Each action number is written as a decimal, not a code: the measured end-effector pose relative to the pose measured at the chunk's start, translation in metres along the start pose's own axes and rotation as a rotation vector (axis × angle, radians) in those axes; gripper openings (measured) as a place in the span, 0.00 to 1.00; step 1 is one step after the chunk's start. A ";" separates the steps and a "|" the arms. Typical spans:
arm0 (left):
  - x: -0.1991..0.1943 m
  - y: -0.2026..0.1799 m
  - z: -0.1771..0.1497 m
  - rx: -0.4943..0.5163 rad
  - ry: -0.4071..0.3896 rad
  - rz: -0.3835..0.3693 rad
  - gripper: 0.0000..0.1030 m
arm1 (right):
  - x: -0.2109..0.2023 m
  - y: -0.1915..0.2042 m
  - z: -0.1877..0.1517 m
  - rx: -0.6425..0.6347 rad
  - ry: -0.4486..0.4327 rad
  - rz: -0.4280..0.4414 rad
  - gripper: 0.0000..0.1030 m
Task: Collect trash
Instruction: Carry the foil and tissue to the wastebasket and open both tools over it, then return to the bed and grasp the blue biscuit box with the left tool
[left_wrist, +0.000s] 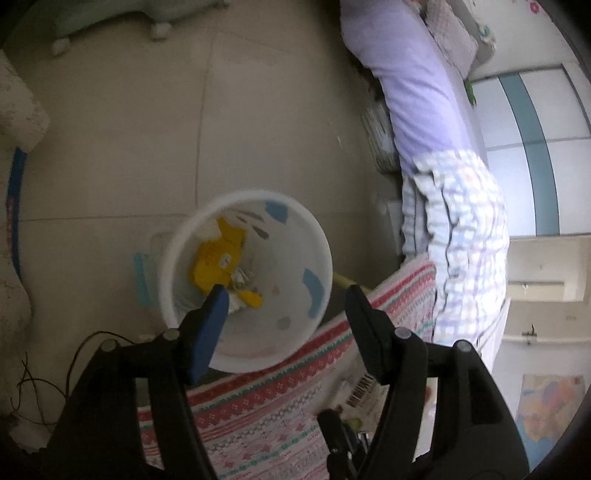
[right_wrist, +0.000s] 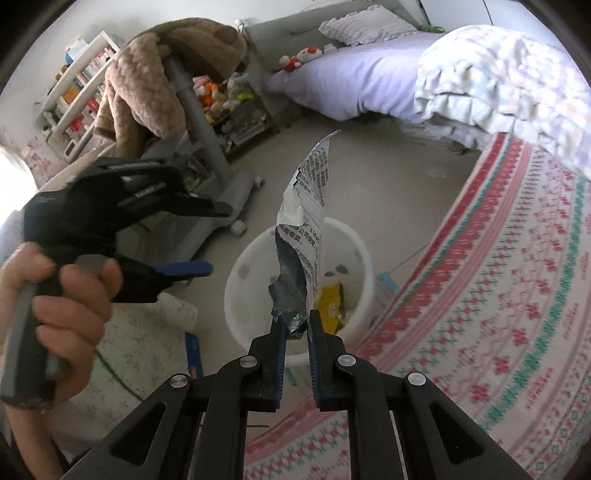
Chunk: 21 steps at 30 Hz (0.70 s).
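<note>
A white waste bin (left_wrist: 243, 194) stands on the floor beside the bed, with a crumpled yellow wrapper (left_wrist: 216, 262) lying in its bottom. My left gripper (left_wrist: 286, 295) hangs over the bin's mouth, open, with nothing between its blue pads. In the right wrist view my right gripper (right_wrist: 295, 321) is shut on the lower end of a torn silver printed wrapper (right_wrist: 306, 206), which stands upright in front of the bin (right_wrist: 236, 291). The yellow wrapper (right_wrist: 332, 299) shows inside. A hand holds the left gripper (right_wrist: 216, 240) at the left of this view, jaws apart.
A bed with a patterned red and white blanket (right_wrist: 498, 295) borders the bin on the right. A grey wheeled chair base (right_wrist: 225, 199) draped with a brown blanket (right_wrist: 147, 85) stands behind. A shelf of books (right_wrist: 77, 92), soft toys and floor cables (left_wrist: 40, 380) are nearby.
</note>
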<state>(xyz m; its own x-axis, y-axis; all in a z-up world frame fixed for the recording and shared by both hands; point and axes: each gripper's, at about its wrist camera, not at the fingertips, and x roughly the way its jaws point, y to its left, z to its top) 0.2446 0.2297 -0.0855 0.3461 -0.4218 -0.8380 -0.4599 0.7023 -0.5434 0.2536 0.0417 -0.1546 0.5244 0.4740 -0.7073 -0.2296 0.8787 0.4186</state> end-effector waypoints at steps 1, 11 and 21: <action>-0.004 0.001 0.000 -0.006 -0.020 0.004 0.64 | 0.006 0.002 0.002 -0.001 0.009 0.003 0.12; -0.020 0.012 0.007 -0.064 -0.115 0.022 0.64 | 0.059 0.008 0.023 0.064 0.102 0.042 0.18; -0.018 -0.003 -0.001 -0.010 -0.121 0.019 0.64 | 0.029 -0.017 0.005 0.139 0.075 0.013 0.35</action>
<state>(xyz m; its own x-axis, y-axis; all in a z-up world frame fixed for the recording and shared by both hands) 0.2388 0.2348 -0.0693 0.4335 -0.3360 -0.8362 -0.4751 0.7032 -0.5289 0.2766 0.0406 -0.1791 0.4578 0.4931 -0.7397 -0.1174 0.8583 0.4995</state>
